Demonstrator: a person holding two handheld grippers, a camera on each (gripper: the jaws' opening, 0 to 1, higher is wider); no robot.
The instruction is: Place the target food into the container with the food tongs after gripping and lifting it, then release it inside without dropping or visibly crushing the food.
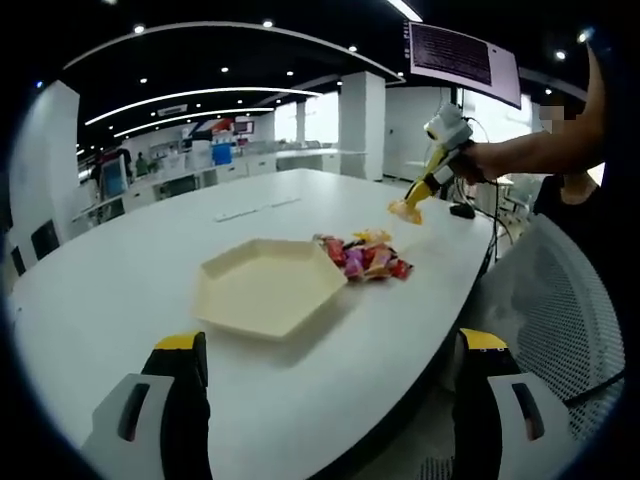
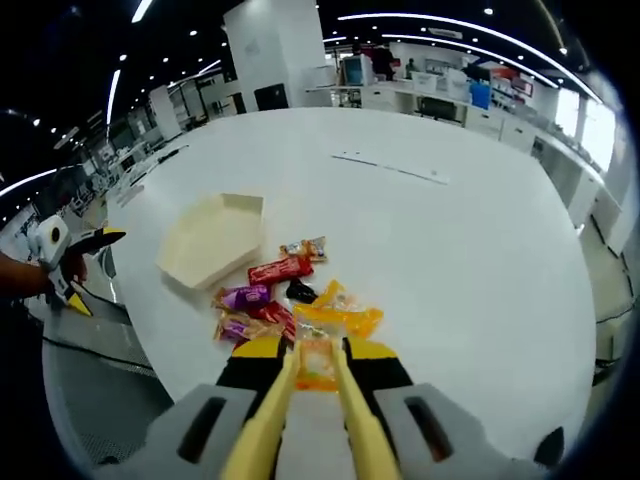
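Note:
A cream hexagonal tray (image 1: 265,285) lies on the white table (image 1: 120,280), with a pile of wrapped snacks (image 1: 365,258) touching its right side. My left gripper (image 1: 332,345) is open and empty, low at the near table edge. A person's hand holds my right gripper (image 1: 440,150) beyond the pile; it is shut on yellow food tongs (image 2: 300,420). The tong tips pinch an orange snack packet (image 2: 318,365), which hangs above the table (image 1: 408,208). In the right gripper view the tray (image 2: 210,240) lies left of the pile (image 2: 290,300), and the left gripper (image 2: 90,270) is at the far left.
A grey mesh chair (image 1: 570,300) stands off the table's right edge. A thin white strip (image 1: 255,208) lies further back on the table, and a small black object (image 1: 460,210) sits near the far edge. Desks and pillars fill the office behind.

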